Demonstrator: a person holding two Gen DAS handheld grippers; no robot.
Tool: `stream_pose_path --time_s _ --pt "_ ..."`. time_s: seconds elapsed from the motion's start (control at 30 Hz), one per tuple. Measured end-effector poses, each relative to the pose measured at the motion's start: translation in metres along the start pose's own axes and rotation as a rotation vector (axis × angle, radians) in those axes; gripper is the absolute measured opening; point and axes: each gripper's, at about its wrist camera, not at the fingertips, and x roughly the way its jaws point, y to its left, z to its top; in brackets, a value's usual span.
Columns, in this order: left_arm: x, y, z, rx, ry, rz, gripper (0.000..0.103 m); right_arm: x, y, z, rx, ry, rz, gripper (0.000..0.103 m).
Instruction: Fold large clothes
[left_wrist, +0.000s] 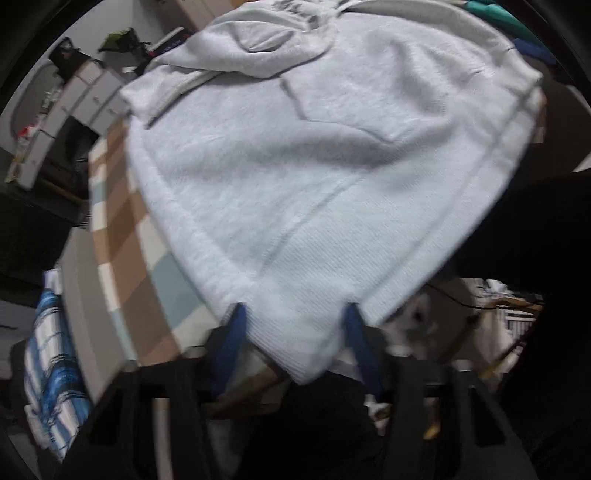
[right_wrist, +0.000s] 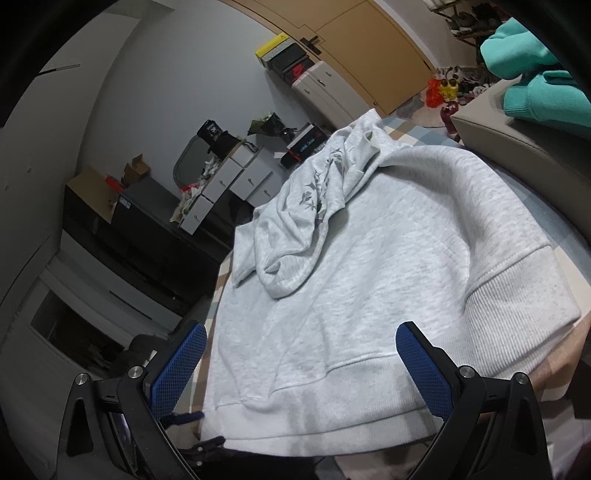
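A light grey hoodie (left_wrist: 303, 177) lies spread on a checked cover (left_wrist: 129, 236), its hood bunched at the far end (right_wrist: 314, 199). In the left wrist view a corner of its ribbed hem (left_wrist: 295, 343) hangs between the two blue fingers (left_wrist: 231, 339) of my left gripper (left_wrist: 293, 328). The cloth hides the fingertips, and the jaws stand partly apart without visibly pinching it. My right gripper (right_wrist: 301, 354) is open just above the hoodie's ribbed hem (right_wrist: 332, 428), with the blue pads (right_wrist: 181, 365) wide on either side and nothing pinched.
A teal garment (right_wrist: 535, 96) lies on a grey surface (right_wrist: 498, 125) at the far right. White drawers (right_wrist: 236, 177) and boxes stand beyond the cover's far edge. A blue-and-white checked cloth (left_wrist: 51, 362) lies beside the cover at lower left.
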Motion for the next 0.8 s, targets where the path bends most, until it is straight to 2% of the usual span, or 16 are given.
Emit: stream_pose_path --time_s 0.13,0.23,0.33,0.47,0.53,0.6,0.73,0.8 --pt "-0.004 -0.014 -0.004 0.110 -0.037 0.033 0.039 0.002 -0.003 0.001 0.022 0.010 0.012 0.103" --pt "0.001 -0.020 -0.002 0.159 -0.007 0.051 0.041 0.002 -0.002 0.001 0.021 0.011 0.011 0.103" --pt "0.003 -0.013 0.002 0.157 0.015 0.022 0.045 0.000 -0.001 0.000 0.017 0.001 0.005 0.103" --pt "0.010 0.005 0.001 0.075 0.041 -0.102 0.041 0.000 -0.002 0.000 0.019 0.003 0.005 0.103" --pt "0.009 0.007 -0.001 0.056 0.028 -0.118 0.040 0.000 -0.002 0.001 0.026 0.003 0.008 0.103" --pt "0.008 0.005 -0.004 0.056 0.013 -0.104 0.040 -0.001 -0.003 0.001 0.031 0.000 0.012 0.103" --pt "0.004 0.000 -0.005 0.048 0.010 -0.103 0.031 0.000 -0.006 0.001 0.044 0.003 0.015 0.103" --pt "0.002 0.004 -0.006 0.037 0.011 -0.123 0.016 0.000 -0.007 0.001 0.054 0.004 0.020 0.103"
